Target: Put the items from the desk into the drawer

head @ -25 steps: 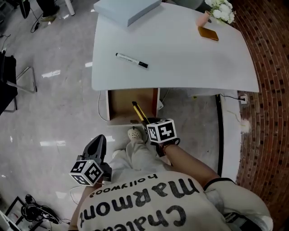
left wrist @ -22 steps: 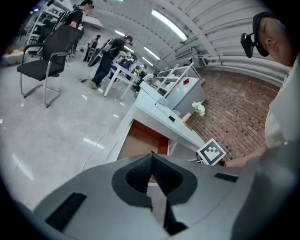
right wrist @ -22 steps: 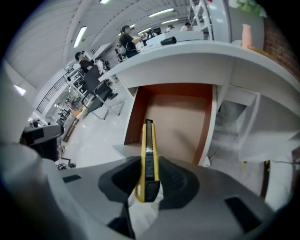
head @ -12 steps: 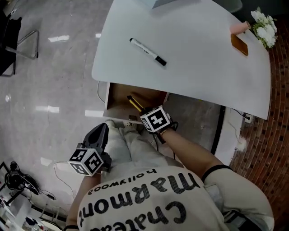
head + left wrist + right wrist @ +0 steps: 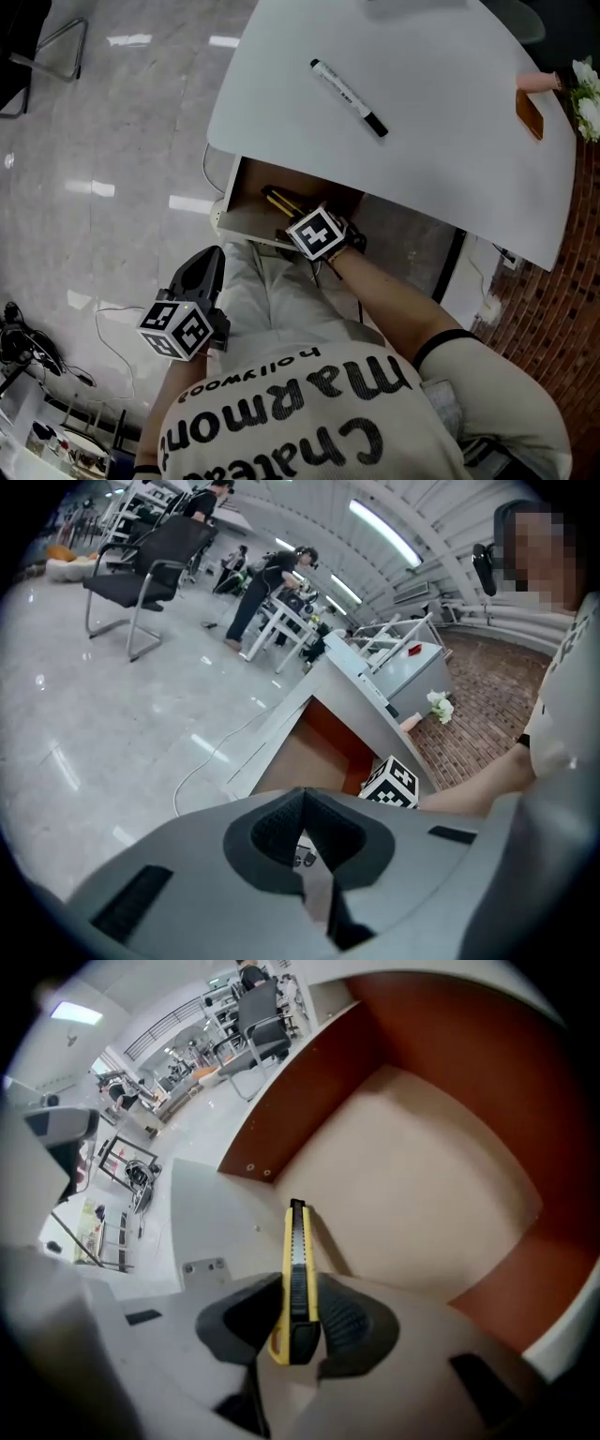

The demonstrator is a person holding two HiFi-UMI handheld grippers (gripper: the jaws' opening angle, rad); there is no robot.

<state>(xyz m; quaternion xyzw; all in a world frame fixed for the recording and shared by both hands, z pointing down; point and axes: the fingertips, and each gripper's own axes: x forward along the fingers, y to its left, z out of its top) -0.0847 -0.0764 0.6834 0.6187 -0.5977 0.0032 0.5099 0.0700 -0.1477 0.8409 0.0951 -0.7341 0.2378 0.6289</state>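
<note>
- Head view: my right gripper (image 5: 309,228) reaches into the open drawer (image 5: 242,192) under the desk (image 5: 441,159). The yellow utility knife (image 5: 279,201) sticks out ahead of its fingers, over the drawer's floor. My left gripper (image 5: 206,270) hangs well to the side of the drawer, over my lap, carrying nothing. A marker (image 5: 349,84) lies on the desk, far beyond both pairs of fingers.
- Left gripper view: the left gripper's (image 5: 302,799) fingers are pressed together at the tips with nothing caught between them. The drawer (image 5: 305,752) lies ahead of them and a little to the right.
- Right gripper view: the right gripper (image 5: 298,1314) is clamped on the utility knife (image 5: 296,1274) at its tail end. Most of the body runs forward past my fingertips, over the drawer's near wall. The pale floor of the drawer (image 5: 412,1176) lies ahead and to the right.
- I judge the knife light and stiff, with smooth plastic sides that could pivot in a tail-end grip. The ribbed black strip gives the better hold. I cannot tell whether the blade is out.
</note>
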